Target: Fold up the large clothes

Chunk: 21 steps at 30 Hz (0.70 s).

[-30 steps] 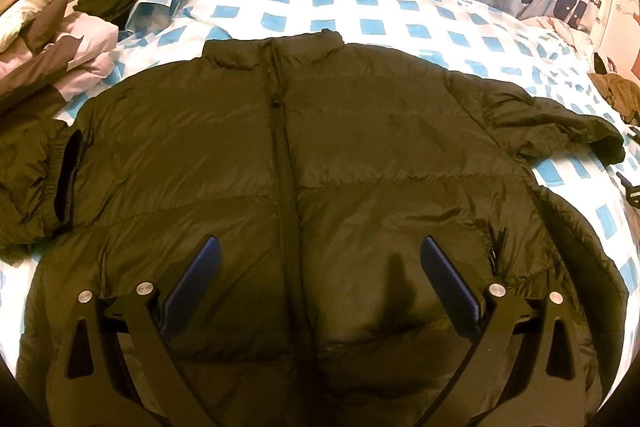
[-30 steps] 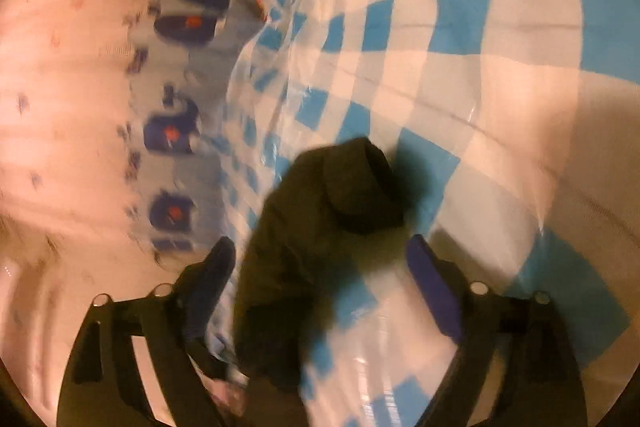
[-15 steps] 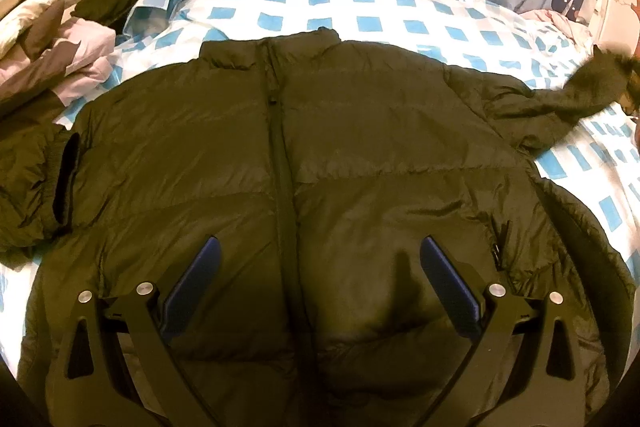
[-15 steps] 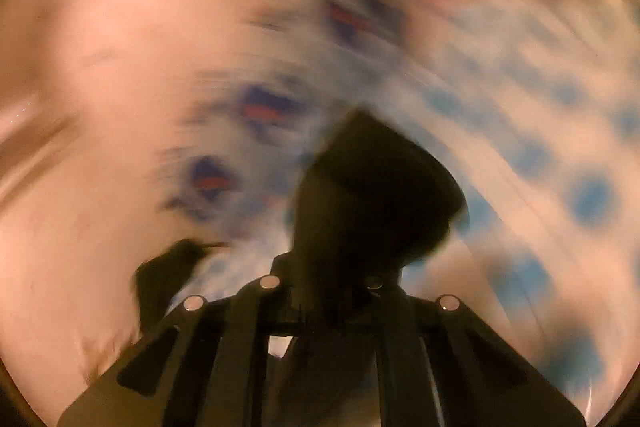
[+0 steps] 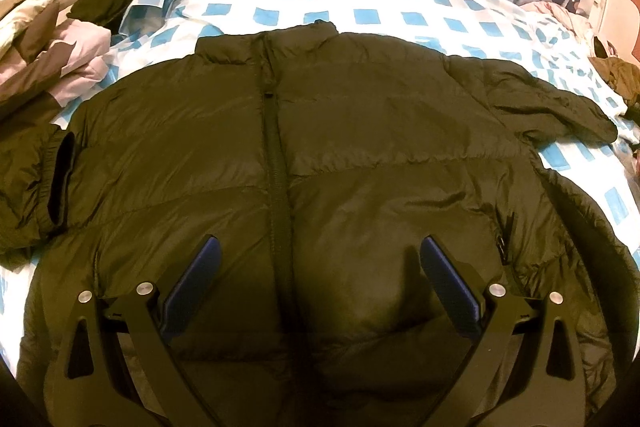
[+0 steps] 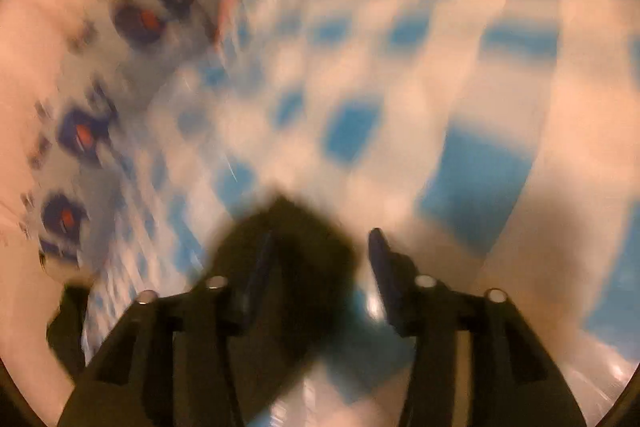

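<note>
Sleeve (image 6: 296, 259) again lies flat; right tool (image 6: 320, 259) opening.

Left gripper (image 5: 318, 259): two black angular arms of open-frame construction, each with triangular cut-outs. Two round silver screw heads are set on each arm near the finger mounts. Fingers (image 5: 192, 289) are flat, elongated pads in dark blue.

Right gripper (image 6: 320, 259): same black frame, triangular cut-outs and paired silver screw heads. Its fingers (image 6: 382, 259) appear dark; the view is blurred, finer detail unreadable.
</note>
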Each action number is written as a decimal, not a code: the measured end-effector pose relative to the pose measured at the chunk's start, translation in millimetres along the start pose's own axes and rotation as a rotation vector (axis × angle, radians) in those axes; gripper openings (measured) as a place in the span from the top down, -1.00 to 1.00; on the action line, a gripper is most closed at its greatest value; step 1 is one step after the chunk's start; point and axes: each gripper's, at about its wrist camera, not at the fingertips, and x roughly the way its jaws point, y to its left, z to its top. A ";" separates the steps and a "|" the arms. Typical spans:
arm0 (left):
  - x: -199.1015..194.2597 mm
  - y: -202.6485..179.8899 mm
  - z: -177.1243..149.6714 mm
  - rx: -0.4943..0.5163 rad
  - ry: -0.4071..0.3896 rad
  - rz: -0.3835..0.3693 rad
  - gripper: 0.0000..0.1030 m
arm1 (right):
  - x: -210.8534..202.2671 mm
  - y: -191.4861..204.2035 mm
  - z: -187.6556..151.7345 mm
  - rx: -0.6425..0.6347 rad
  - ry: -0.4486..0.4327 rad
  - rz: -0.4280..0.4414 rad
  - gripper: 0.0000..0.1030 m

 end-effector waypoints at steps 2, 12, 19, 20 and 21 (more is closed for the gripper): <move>0.1 0.3 0.1 0.002 0.001 0.001 -0.87 | -18.5 33.2 -4.3 -0.126 -0.092 0.030 -0.31; 2.0 2.2 -2.0 -0.014 0.012 -0.016 -0.87 | 84.0 84.3 -79.7 -0.538 0.265 -0.410 -0.44; -24.1 25.0 7.8 -0.060 -0.043 -0.026 -0.87 | -46.0 177.2 -188.6 -0.727 0.252 0.041 -0.75; -32.4 34.9 10.9 -0.056 -0.058 -0.009 -0.87 | -62.3 182.5 -214.2 -0.733 0.306 0.099 -0.75; -39.6 47.0 13.3 -0.061 -0.071 0.008 -0.87 | -75.7 186.1 -241.2 -0.728 0.384 0.173 -0.75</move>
